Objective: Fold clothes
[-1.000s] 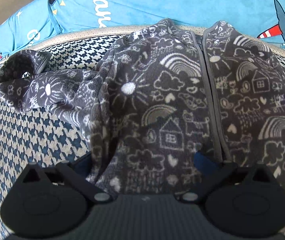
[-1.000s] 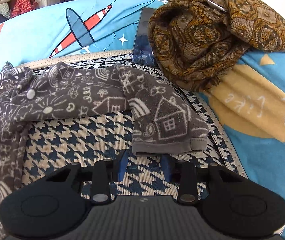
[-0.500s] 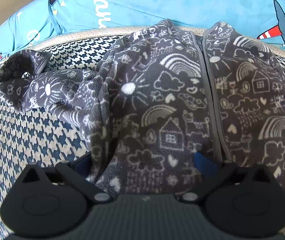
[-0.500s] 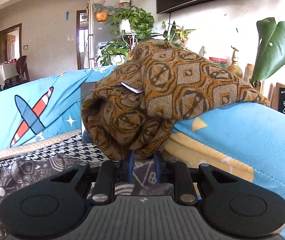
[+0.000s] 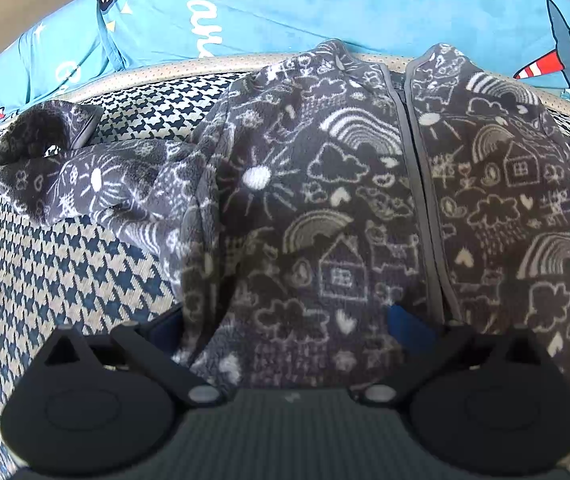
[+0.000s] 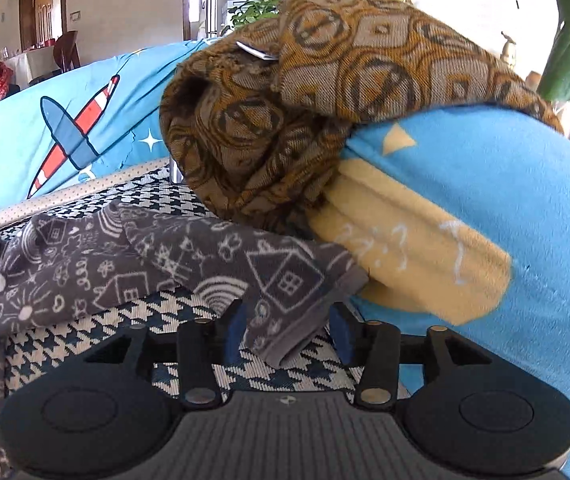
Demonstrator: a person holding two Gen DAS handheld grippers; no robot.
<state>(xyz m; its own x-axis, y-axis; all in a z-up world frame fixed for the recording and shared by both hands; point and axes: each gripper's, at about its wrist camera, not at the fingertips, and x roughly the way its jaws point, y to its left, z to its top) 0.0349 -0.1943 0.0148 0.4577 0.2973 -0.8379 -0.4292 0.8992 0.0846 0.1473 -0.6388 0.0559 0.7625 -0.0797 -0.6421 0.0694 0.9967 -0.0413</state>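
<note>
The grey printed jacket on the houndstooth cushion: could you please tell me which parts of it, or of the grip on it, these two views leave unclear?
- Left wrist view: the jacket hem is hidden behind the left gripper body.
- Left wrist view: the jacket's right side is cut off by the frame edge.
- Right wrist view: the sleeve cuff lies between the right gripper pads, which have just been opening; its underside is hidden.

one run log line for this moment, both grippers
left gripper: open, straddling jacket hem | right gripper: just opening, sleeve cuff between fingers, unpinched | fold: not begun

A home living room: houseplants (image 6: 261, 12), doorway (image 6: 47, 16), sofa's houndstooth seat (image 6: 157, 188)
</note>
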